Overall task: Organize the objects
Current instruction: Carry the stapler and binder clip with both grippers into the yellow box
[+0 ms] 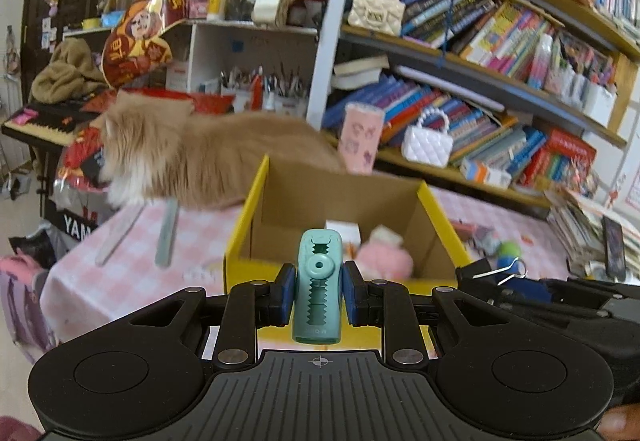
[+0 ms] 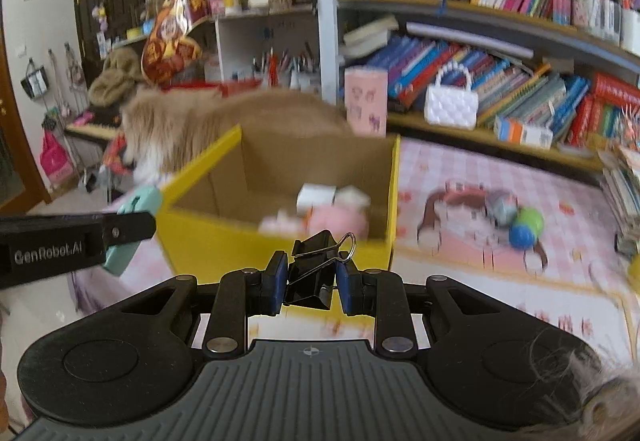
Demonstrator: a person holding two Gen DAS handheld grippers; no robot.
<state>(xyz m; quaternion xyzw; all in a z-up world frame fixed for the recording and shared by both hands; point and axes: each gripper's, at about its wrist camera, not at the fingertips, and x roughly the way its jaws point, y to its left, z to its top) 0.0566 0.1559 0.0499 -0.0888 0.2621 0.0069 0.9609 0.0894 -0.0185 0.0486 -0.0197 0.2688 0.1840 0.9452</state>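
Holding two small items, we face the yellow cardboard box (image 1: 240, 261) on the pink checked tablecloth (image 2: 500, 281). Our left gripper (image 1: 317, 291) is clamped on a teal plastic cutter (image 1: 317, 281) with a toothed central slot, standing upright just before the box's near wall. Our right gripper (image 2: 311, 283) is clamped on a black binder clip (image 2: 314, 273) with wire handles, tilted, also before that wall. Inside the box lie a pink plush toy (image 1: 386, 261) and a white carton (image 2: 316, 197). Behind the box stands a fluffy tan cat (image 1: 192, 157).
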